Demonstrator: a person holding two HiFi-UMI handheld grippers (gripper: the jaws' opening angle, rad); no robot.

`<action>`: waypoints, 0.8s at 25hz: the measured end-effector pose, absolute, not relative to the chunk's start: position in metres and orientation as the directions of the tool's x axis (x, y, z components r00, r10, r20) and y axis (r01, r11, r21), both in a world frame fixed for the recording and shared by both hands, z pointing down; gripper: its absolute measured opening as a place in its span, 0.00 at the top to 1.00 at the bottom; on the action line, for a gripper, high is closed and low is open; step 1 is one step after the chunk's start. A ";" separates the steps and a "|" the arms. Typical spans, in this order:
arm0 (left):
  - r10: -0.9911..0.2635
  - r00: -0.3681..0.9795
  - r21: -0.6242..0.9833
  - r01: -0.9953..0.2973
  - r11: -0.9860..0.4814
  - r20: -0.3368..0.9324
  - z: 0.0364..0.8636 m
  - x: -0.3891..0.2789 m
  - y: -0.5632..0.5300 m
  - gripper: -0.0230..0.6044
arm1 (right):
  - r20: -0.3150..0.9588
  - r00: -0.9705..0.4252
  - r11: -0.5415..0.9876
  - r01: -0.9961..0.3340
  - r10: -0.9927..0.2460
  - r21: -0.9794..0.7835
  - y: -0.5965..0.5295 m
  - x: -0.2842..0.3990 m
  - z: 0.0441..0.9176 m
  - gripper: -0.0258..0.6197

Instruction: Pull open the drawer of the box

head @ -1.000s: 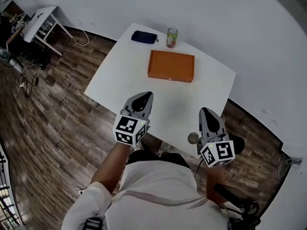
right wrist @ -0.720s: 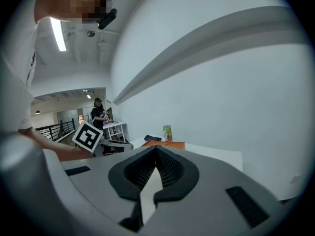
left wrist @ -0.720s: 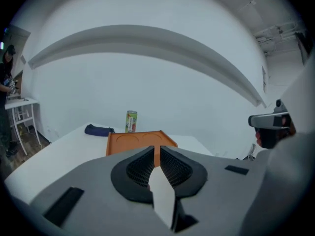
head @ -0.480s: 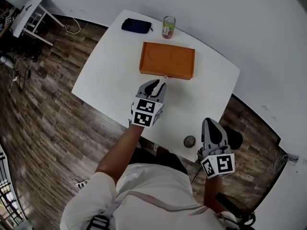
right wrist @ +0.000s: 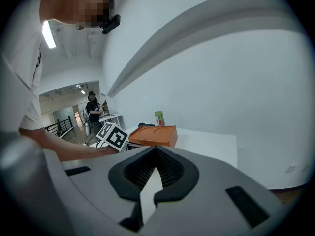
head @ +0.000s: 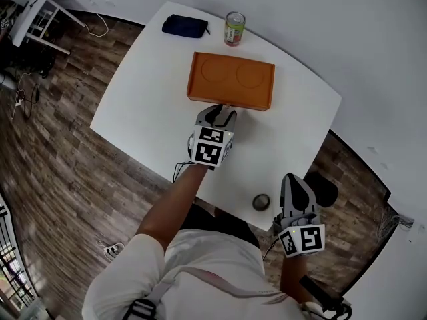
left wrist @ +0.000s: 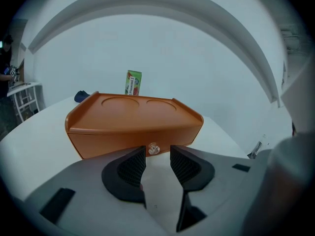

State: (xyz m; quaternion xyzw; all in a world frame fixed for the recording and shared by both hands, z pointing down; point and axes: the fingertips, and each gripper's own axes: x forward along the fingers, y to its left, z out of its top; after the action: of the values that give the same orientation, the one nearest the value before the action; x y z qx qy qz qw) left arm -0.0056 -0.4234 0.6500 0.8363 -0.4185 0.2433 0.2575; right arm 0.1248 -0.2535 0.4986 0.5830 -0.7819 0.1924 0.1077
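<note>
An orange box point(head: 231, 81) with two round dents in its lid lies on the white table point(head: 147, 105). Its drawer front faces me, with a small clear knob point(left wrist: 153, 149) at the middle. My left gripper point(head: 223, 114) is right at that front. In the left gripper view its jaws point(left wrist: 158, 151) are opening, and the knob sits just past the tips, in line with the gap and not pressed by either pad. My right gripper point(head: 295, 182) hangs over the table's near right edge, away from the box point(right wrist: 153, 135). Its jaws point(right wrist: 156, 149) meet at the tips with nothing between them.
A green can point(head: 234, 29) and a dark pouch point(head: 185, 25) stand behind the box at the table's far edge. A small round object point(head: 261, 202) lies on the table by the right gripper. Wooden floor surrounds the table. A person point(right wrist: 92, 112) stands far off.
My left gripper has moved forward from the table's near edge up to the box's front, and its jaws have parted. The right gripper has stayed by the near right edge.
</note>
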 end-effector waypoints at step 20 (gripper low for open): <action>-0.582 0.481 0.260 -0.867 -0.424 0.655 0.664 -0.004 -0.433 0.83 | 0.417 -0.303 0.243 -0.951 -0.857 -0.191 -0.253 0.124 0.513 0.96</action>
State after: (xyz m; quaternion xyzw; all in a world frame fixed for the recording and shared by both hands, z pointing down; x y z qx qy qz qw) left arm -0.0044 -0.4326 0.6638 0.8085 -0.4482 0.2416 0.2950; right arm 0.1242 -0.2531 0.5127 0.5792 -0.7802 0.2069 0.1137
